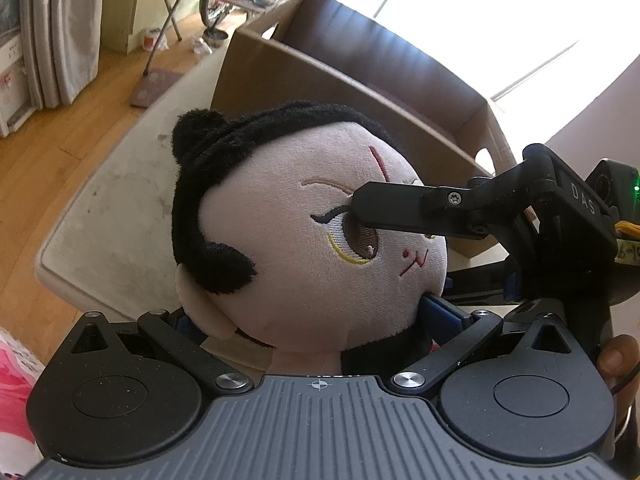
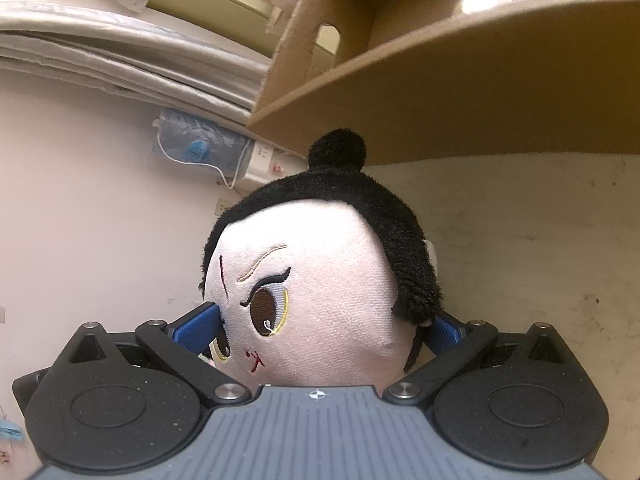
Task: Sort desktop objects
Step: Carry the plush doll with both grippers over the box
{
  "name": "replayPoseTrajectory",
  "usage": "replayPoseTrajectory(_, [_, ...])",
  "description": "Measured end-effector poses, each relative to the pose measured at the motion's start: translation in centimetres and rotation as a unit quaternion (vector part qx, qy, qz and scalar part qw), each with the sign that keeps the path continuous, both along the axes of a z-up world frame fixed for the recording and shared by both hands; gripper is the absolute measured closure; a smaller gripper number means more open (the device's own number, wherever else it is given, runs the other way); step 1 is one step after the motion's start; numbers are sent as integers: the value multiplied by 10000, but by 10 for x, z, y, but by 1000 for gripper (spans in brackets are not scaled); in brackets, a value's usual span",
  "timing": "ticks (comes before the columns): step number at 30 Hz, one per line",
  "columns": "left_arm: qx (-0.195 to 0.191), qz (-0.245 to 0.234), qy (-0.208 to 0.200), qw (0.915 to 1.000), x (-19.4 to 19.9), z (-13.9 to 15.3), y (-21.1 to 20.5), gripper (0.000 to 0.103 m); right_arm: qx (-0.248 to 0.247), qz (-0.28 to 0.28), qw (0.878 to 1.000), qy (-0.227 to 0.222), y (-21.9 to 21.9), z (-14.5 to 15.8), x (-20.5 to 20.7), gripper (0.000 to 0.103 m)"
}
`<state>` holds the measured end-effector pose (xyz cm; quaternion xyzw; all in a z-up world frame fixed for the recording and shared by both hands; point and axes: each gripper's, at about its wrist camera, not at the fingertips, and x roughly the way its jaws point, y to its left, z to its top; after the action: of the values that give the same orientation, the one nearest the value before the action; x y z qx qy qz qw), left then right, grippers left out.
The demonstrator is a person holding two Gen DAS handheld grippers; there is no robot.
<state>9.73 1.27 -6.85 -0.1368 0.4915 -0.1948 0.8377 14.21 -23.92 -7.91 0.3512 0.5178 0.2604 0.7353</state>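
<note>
Plush doll held between both claws above the table.

The pale-faced plush doll with black felt hair [image 2: 320, 280] is pinched at the head by the right gripper [image 2: 320, 330], blue pads pressed on both sides. The left gripper [image 1: 308, 320] is closed on its neck, beside the open brown cardboard box [image 1: 360, 80].

A plush doll [image 1: 312, 232] with black hair, a topknot and embroidered brown eyes lies tilted before the open cardboard box [image 1: 360, 80].
</note>
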Motion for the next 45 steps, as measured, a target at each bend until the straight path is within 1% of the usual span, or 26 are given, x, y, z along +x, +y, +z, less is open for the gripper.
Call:
replayPoseTrajectory(10, [53, 18, -412, 9991, -14, 26, 1, 0, 88, 37, 9993, -364, 1, 32, -8, 0])
replayPoseTrajectory(17, [-5, 97, -832, 9965, -7, 54, 12, 0, 57, 165, 9968, -784, 12, 71, 1, 0])
replayPoseTrajectory(24, [44, 134, -1287, 9916, 26, 93, 17, 0, 94, 168, 9922, -1233, 32, 120, 34, 0])
replayPoseTrajectory(28, [93, 41, -1536, 9881, 59, 113, 11, 0, 118, 81, 9887, -1490, 32, 147, 64, 0])
replayPoseTrajectory(31, [116, -84, -1641, 9863, 90, 123, 0, 0, 155, -103, 9874, -1570, 22, 156, 89, 0])
replayPoseTrajectory(35, [166, -244, -1651, 9858, 138, 121, -23, 0, 199, -489, 9876, -1475, 7, 151, 130, 0])
replayPoseTrajectory(38, [239, -334, -1559, 9869, 177, 111, -45, 0, 224, -819, 9872, -1348, -8, 137, 159, 0])
replayPoseTrajectory(42, [380, -517, -1377, 9884, 226, 91, -65, 0, 391, -1227, 9883, -815, -29, 104, 200, 0])
replayPoseTrajectory(45, [522, -726, -1274, 9878, 249, 71, -77, 0, 510, -1509, 9863, -419, -51, 77, 219, 0])
